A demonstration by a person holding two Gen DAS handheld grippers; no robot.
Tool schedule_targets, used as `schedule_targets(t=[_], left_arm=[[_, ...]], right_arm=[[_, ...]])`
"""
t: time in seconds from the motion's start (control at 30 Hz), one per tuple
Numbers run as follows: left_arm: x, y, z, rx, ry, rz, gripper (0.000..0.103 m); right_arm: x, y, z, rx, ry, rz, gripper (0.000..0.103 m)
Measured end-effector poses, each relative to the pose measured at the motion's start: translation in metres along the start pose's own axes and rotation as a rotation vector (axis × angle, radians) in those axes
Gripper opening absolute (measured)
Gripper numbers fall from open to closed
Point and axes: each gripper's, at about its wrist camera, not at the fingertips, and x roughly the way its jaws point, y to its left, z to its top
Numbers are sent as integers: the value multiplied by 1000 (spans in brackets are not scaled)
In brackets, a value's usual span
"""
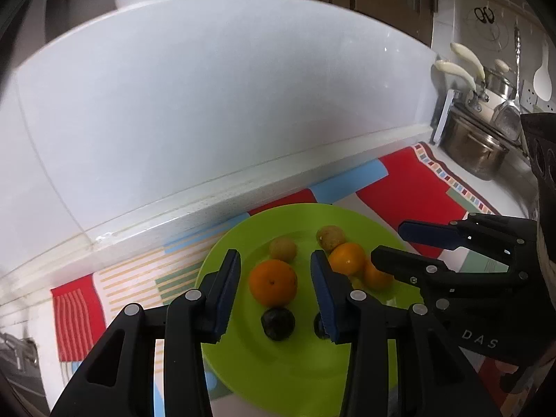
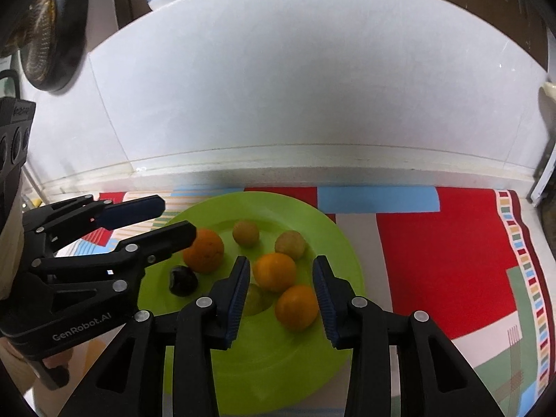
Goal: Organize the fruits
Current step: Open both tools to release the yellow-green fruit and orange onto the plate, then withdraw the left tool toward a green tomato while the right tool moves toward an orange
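Hovering both parted, empty grippers, left gripper (image 1: 274,292) and right gripper (image 2: 281,295), over fruit on the green plate (image 2: 264,358); judging next: choosing one orange (image 1: 272,282), closing gently.

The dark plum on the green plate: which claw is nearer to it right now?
Left. The left claw hangs open with the dark plum between its fingers. The right claw is open over the two oranges to the plum's right.
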Motion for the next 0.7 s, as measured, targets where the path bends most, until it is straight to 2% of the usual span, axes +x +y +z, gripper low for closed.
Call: schedule_targets(t=[0.43, 0.7], left_arm=[[-69, -13, -6, 0, -69, 9, 51], [-105, -21, -24, 10, -81, 12, 56]], right_arm=[[-64, 20, -11, -11, -63, 6, 39], [-100, 36, -25, -17, -78, 8, 39]])
